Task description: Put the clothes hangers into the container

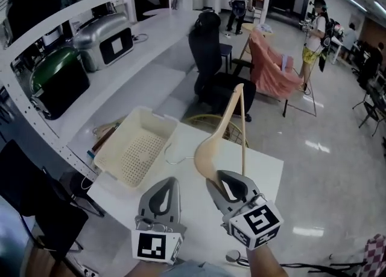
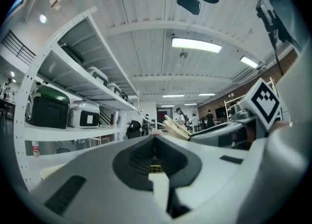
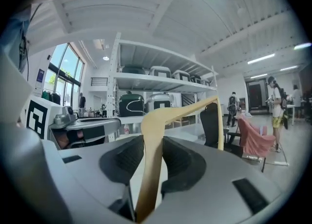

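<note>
My right gripper (image 1: 218, 179) (image 3: 153, 142) is shut on the broad end of a beige clothes hanger (image 1: 223, 137) (image 3: 168, 115), held up above the white table (image 1: 265, 170). The hanger's arm rises away from the jaws and its thin metal hook (image 1: 175, 156) hangs just right of the container. That container is a cream perforated basket (image 1: 139, 158), with nothing in it, on the table's left part. My left gripper (image 1: 163, 181) (image 2: 155, 137) hovers beside the right one, shut, with nothing between its jaws. The left gripper view also catches the hanger (image 2: 175, 128).
Brown hanger-like pieces (image 1: 104, 134) lie on the table just left of the basket. White shelving (image 1: 90, 13) with appliances runs along the left. A black office chair (image 1: 208, 58) and a pink-draped seat (image 1: 271, 64) stand beyond the table. People stand far off.
</note>
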`<state>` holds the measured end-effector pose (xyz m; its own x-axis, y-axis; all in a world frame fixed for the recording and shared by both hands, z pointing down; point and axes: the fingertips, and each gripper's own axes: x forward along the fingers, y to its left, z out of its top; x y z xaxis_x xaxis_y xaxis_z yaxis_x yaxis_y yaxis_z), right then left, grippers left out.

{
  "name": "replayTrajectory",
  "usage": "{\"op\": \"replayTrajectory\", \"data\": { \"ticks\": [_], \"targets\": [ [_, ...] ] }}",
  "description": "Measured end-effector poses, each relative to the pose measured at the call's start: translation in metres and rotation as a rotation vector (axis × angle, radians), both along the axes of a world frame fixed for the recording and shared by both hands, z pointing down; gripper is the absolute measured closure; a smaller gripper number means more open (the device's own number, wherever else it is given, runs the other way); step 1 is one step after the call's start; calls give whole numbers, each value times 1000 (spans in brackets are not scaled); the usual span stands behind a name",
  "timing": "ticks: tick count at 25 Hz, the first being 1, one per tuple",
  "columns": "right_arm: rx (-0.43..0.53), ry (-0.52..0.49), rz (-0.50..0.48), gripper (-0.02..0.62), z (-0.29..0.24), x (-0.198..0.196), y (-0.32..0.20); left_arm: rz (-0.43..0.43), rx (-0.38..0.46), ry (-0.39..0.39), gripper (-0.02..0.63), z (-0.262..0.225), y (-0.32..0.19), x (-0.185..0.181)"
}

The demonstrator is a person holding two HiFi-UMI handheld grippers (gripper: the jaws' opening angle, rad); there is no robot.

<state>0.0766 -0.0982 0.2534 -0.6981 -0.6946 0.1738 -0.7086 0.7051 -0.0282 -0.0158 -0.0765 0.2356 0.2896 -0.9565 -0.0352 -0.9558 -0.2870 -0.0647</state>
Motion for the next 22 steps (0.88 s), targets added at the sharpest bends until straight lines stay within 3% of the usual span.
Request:
{"op": "replayTrajectory", "data": {
  "ticks": [8, 16, 22],
  "targets": [
    [10, -43, -21, 466, -15, 5, 45, -50, 74, -31, 595, -28, 56, 5],
    [-20, -57, -65, 466, -3, -10, 65, -98, 65, -67, 595, -30, 85, -6],
    [-23, -58, -62, 466, 2, -31, 57, -95, 42, -38, 595, -31, 79, -25]
  ]
}}
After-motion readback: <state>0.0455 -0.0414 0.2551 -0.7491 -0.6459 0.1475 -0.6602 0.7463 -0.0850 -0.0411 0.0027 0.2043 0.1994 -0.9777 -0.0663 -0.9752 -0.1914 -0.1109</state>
